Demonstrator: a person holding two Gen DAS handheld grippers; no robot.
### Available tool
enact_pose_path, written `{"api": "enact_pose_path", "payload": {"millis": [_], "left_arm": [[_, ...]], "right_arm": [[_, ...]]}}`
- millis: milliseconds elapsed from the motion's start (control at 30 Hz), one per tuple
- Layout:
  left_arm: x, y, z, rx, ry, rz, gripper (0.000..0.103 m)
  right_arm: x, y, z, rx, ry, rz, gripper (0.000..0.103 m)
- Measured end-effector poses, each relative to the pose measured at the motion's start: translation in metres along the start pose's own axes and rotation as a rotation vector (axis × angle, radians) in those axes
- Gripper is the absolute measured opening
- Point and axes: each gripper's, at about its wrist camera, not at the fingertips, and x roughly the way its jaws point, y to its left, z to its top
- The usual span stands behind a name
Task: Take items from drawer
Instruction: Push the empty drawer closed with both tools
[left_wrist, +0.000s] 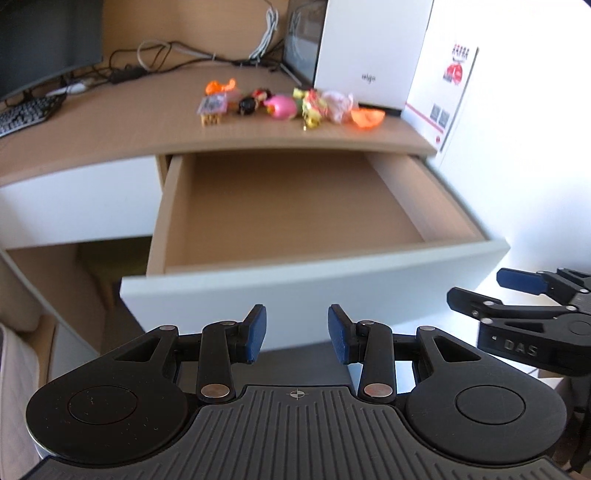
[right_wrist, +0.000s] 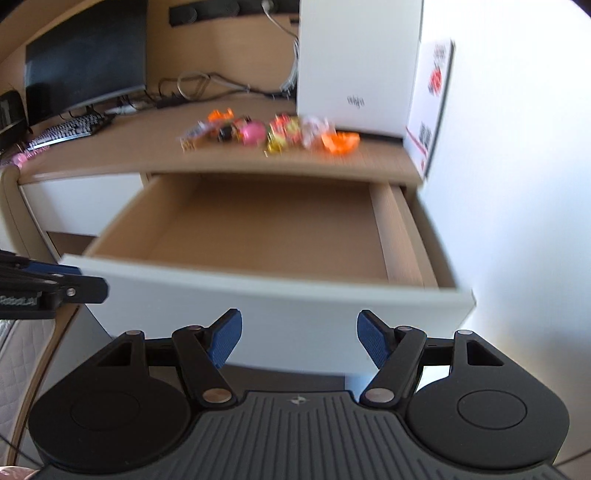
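Drawer pulled out (bare inside), toys on desk

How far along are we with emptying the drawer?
Done: the drawer is pulled open and its visible floor is bare; the small toys sit in a row on the desk top. In hand: nothing, since the left gripper and right gripper are open and empty before the drawer front. Left: nothing visible to take out.

Light wooden desk with dark monitor, keyboard, beside bright white wall.
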Motion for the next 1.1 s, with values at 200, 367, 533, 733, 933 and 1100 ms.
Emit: {"api": "enact_pose_path", "payload": {"millis": [200,367,533,733,933,1100], "left_arm": [[0.012,0.007,-0.017,-0.042,0.017,0.04,0.041],[0.024,0.011,-0.019,0.03,-0.084,0.106,0.041],[0.048,0.021,-0.015,0.016,-0.051,0.092,0.041],[0.067,0.028,0.0,0.039,-0.027,0.058,0.04],[0.089,0.04,0.021,0.025,-0.026,0.034,0.04],[0.113,0.051,0.047,0.011,-0.049,0.027,0.036]], "right_arm": [[0.022,-0.006,-0.011,0.037,0.041,-0.031,0.07],[0.042,-0.001,-0.006,0.034,0.026,-0.091,0.07],[0.06,0.005,-0.001,0.042,0.022,-0.11,0.07],[0.079,0.003,0.009,0.061,0.06,-0.098,0.07],[0.102,0.005,0.024,0.072,0.066,-0.113,0.07],[0.13,-0.002,0.049,0.082,0.066,-0.126,0.07]]}}
